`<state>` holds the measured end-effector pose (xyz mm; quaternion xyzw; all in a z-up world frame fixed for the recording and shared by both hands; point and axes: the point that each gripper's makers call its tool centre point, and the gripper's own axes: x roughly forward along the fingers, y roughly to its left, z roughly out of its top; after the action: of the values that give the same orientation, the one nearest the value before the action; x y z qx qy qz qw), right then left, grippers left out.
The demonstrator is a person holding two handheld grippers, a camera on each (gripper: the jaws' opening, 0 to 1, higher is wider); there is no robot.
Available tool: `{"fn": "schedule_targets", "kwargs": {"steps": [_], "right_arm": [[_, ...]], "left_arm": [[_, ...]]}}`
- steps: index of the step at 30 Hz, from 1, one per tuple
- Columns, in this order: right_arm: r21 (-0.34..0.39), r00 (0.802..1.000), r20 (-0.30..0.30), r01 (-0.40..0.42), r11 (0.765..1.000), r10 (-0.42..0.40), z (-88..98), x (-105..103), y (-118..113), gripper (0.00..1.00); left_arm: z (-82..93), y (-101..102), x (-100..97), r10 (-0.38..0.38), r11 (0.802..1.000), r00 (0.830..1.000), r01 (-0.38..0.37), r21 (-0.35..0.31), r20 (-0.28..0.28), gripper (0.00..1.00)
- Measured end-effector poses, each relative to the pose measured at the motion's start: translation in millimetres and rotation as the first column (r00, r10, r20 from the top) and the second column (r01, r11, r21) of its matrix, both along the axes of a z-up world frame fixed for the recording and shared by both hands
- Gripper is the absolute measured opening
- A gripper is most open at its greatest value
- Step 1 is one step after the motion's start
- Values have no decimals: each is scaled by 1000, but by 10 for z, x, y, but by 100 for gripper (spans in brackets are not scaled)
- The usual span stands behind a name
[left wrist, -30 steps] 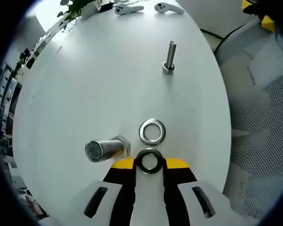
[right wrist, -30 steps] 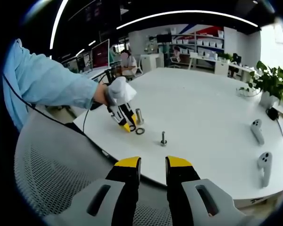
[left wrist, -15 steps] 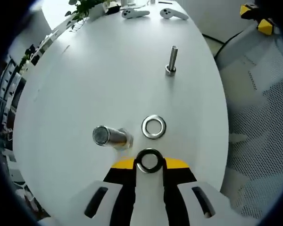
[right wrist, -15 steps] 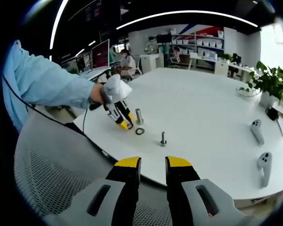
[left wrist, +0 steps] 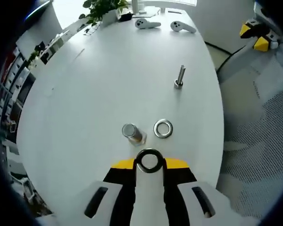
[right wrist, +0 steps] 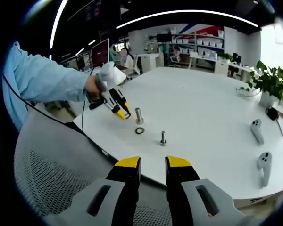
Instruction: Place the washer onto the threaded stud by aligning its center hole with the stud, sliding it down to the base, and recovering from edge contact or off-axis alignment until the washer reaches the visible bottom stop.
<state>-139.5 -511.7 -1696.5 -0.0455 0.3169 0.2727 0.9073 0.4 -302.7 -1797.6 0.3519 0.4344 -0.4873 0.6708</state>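
A steel washer sits upright between the yellow tips of my left gripper, which is shut on it above the white table. Just beyond it stands a thick threaded stud, with a second washer lying flat to its right. A thin bolt stands farther off. In the right gripper view, a person's gloved hand holds the left gripper in the air just left of the thick stud, above the loose washer and the thin bolt. My right gripper hangs open off the table's edge, holding nothing.
Two white controllers and a potted plant lie at the table's far end. A mesh chair stands beside the table's near edge. A person's blue sleeve reaches in from the left.
My left gripper has risen and drawn back from the table with the washer in it; the stud and loose washer look smaller. The right gripper has stayed still.
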Motion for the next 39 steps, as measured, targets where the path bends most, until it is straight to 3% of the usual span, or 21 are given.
{"fn": "schedule_targets", "kwargs": {"steps": [12,22,39], "right_arm": [[0,1000,3,9,1000,-9,3,4,-10,23],[3,1000,4,9,1000,-9,5,5,-7,23],[10,1000,9,1,1000,-1,14,8,8,23]], "left_arm": [[258,-47,100,-35,999,998,35,5,55,19],[357,-162,254,-54,998,995,54,11,81,19],[181,-338,314,-96,993,994,92,68,45,19]]}}
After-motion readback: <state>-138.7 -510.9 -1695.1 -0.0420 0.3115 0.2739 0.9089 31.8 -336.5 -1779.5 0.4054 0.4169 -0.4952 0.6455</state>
